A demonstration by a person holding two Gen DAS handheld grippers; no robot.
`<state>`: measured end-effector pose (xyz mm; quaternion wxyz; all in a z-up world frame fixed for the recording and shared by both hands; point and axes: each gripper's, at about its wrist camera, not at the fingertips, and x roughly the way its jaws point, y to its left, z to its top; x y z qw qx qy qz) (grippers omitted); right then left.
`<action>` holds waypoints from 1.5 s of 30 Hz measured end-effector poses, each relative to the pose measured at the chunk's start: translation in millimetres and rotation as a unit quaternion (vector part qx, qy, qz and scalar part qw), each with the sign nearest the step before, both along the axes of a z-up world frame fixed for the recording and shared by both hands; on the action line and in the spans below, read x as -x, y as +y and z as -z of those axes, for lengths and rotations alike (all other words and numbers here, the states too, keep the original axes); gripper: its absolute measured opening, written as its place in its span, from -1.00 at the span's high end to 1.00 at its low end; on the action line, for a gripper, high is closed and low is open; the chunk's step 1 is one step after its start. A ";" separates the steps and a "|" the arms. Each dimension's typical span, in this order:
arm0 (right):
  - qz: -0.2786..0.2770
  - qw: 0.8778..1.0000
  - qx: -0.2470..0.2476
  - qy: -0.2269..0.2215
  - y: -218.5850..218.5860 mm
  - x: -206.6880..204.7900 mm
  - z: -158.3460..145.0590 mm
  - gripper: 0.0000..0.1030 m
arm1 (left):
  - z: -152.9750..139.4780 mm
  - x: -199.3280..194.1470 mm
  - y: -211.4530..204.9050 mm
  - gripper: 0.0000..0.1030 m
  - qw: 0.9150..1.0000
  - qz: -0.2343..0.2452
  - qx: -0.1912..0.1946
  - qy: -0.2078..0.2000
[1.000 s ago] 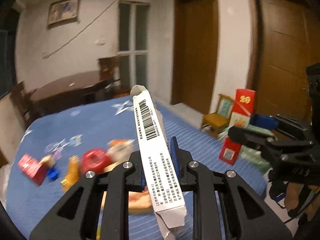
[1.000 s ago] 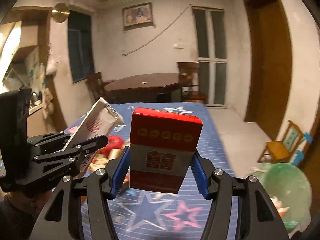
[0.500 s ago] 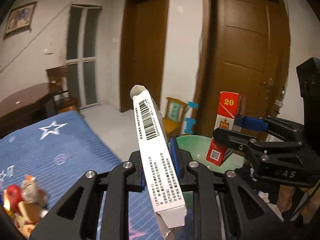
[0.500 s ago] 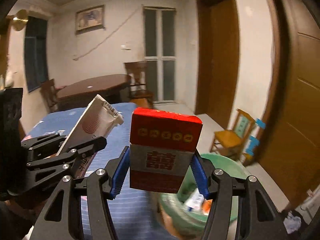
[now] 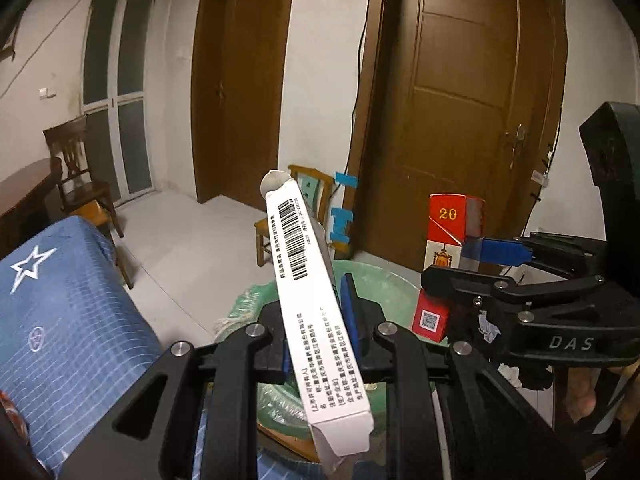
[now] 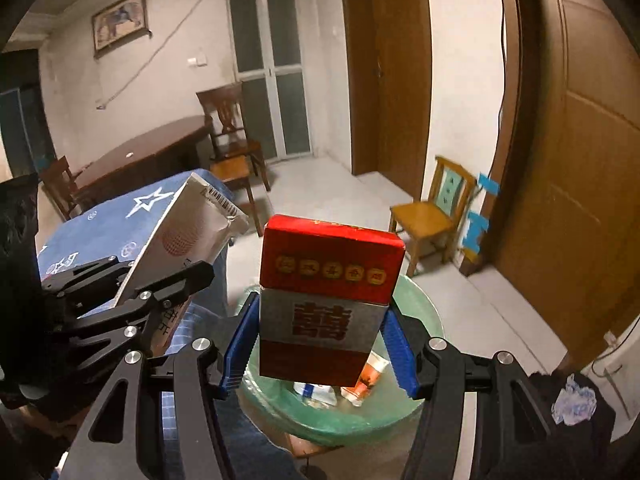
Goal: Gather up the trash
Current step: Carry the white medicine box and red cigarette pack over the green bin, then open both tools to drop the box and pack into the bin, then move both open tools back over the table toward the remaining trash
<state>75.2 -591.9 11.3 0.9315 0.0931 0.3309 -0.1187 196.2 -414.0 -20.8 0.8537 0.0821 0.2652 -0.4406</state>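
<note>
My left gripper [image 5: 320, 328] is shut on a long white carton [image 5: 316, 304] with a barcode, held upright above the green-lined trash bin [image 5: 384, 284]. The carton also shows in the right wrist view [image 6: 184, 236], left of centre. My right gripper [image 6: 320, 340] is shut on a red and silver cigarette pack [image 6: 328, 300], held over the same bin [image 6: 420, 320], which holds some wrappers. The pack shows in the left wrist view [image 5: 448, 240], to the right of the carton.
A table with a blue star-patterned cloth [image 5: 60, 312] lies to the left. A small wooden chair [image 6: 432, 212] stands by the wall beyond the bin. Brown doors [image 5: 460, 100] are behind. A dark dining table [image 6: 144, 156] and chair stand at the back.
Both grippers have swung right, away from the blue table with its litter, and now hold their boxes over the green bin. Both grips are unchanged.
</note>
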 end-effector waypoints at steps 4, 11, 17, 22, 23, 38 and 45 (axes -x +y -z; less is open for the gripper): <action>0.001 1.000 -0.009 0.018 -3.2 -19.1 13.1 -0.16 | 14.2 -9.7 -19.0 0.64 1.000 0.000 -0.014 0.010; 0.005 0.999 -0.019 0.029 -16.1 -33.9 33.3 -0.16 | 28.8 -21.9 -40.2 0.64 0.999 -0.002 -0.030 0.020; 0.004 0.999 -0.021 0.034 -4.7 -38.7 34.9 -0.16 | 31.3 -23.5 -49.5 0.64 0.999 -0.004 -0.035 0.024; 0.005 0.999 -0.020 0.037 1.5 -39.7 34.9 -0.16 | 31.7 -23.9 -53.0 0.64 0.999 -0.003 -0.037 0.027; 0.006 0.999 -0.020 0.037 0.5 -40.2 35.0 -0.16 | 32.1 -23.7 -53.4 0.64 0.999 -0.004 -0.037 0.027; 0.027 0.998 -0.038 0.029 -0.2 -32.2 42.4 -0.29 | 39.8 -37.0 -46.3 -0.27 0.997 -0.039 -0.041 0.049; 0.026 0.999 -0.035 0.018 6.2 -25.1 39.1 -0.29 | 35.3 -28.0 -41.0 -0.27 0.997 -0.036 -0.046 0.042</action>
